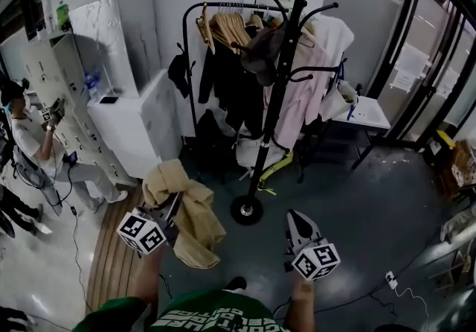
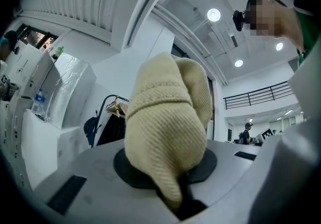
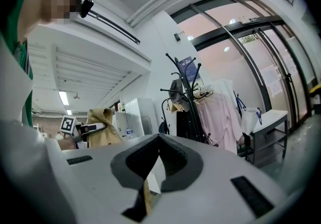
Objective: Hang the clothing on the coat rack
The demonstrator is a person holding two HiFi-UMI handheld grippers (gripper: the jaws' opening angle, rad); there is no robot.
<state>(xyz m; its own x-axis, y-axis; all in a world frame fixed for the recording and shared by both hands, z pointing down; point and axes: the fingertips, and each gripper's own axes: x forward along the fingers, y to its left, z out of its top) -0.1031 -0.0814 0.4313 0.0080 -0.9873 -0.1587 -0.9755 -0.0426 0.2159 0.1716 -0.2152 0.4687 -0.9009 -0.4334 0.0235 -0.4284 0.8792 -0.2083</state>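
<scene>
A beige knit garment (image 1: 186, 211) hangs in a bunch from my left gripper (image 1: 175, 205), which is shut on it at the lower left of the head view. In the left gripper view the knit fabric (image 2: 165, 117) fills the space between the jaws and hides the fingertips. The black coat rack (image 1: 277, 100) stands ahead on its round base (image 1: 247, 210), with a dark garment on an upper hook. My right gripper (image 1: 293, 216) is held low to the right of the base, its tips together with nothing in them. The right gripper view shows the coat rack (image 3: 186, 97) and the garment (image 3: 103, 127).
Behind the rack a black clothes rail (image 1: 223, 7) carries wooden hangers, dark clothes and a pink garment (image 1: 297, 100). White cabinets (image 1: 126, 118) stand at the left, where a person (image 1: 37, 148) sits. A white table (image 1: 366, 113) and glass doors are at the right. A power strip (image 1: 391, 279) lies on the floor.
</scene>
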